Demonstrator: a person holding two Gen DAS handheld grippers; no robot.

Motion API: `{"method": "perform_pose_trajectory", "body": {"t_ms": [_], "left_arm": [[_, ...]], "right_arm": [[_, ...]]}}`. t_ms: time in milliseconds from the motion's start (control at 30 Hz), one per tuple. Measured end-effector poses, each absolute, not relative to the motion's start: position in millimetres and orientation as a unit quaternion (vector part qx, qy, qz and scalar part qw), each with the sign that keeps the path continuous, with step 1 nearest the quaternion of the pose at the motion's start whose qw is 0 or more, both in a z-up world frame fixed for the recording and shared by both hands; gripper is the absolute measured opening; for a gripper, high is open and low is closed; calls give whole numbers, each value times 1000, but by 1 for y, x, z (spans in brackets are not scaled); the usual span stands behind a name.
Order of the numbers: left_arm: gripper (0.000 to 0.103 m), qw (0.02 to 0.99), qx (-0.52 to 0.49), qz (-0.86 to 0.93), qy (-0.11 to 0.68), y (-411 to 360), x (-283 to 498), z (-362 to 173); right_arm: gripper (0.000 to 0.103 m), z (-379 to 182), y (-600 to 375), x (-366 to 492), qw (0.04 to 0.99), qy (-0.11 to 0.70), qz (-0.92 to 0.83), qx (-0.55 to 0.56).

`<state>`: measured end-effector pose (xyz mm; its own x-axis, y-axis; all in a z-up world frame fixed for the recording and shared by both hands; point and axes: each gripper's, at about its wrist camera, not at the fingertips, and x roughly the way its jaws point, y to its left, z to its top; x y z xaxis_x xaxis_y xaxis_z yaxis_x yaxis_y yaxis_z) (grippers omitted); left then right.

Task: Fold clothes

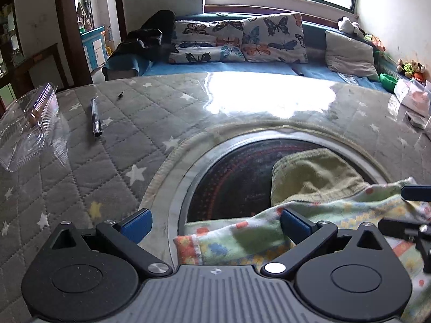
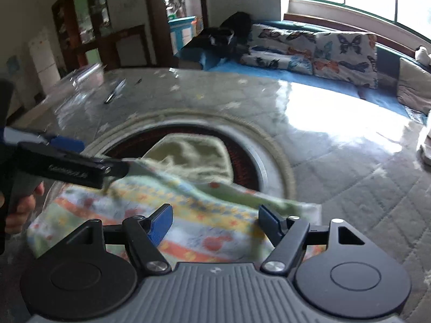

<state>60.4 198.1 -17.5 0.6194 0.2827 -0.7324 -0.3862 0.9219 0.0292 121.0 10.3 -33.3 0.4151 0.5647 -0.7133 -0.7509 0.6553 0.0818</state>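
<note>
A small patterned garment (image 1: 242, 239) with green, orange and yellow print lies on the table, its yellow-green inside (image 1: 309, 177) showing over the dark round inset. My left gripper (image 1: 215, 222) is open, its right finger at the garment's near edge. In the right wrist view the garment (image 2: 194, 215) lies under my open right gripper (image 2: 214, 222). The left gripper (image 2: 80, 158) shows there at the left, over the cloth's left part. The right gripper's fingers (image 1: 414, 192) show at the right edge of the left wrist view.
The table has a grey quilted star cover (image 1: 107, 161) under clear plastic, with a dark round inset (image 1: 237, 183). A pen (image 1: 95, 118) and a clear plastic box (image 1: 29, 123) lie at the left. Packets (image 1: 412, 99) sit at the right. A sofa with butterfly cushions (image 1: 242, 40) stands behind.
</note>
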Motion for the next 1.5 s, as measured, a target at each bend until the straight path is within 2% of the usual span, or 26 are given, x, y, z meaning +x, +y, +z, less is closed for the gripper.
{"method": "perform_pose_trajectory", "body": {"t_ms": [700,1500], "left_arm": [[103,896,-55,201,391,183,20,-15],[103,902,-59,221,367,186,-38,-27]], "right_arm": [[72,-30,23,46,803,348,452,-173],[71,-32,-58,55,833,373,389,-124]]}}
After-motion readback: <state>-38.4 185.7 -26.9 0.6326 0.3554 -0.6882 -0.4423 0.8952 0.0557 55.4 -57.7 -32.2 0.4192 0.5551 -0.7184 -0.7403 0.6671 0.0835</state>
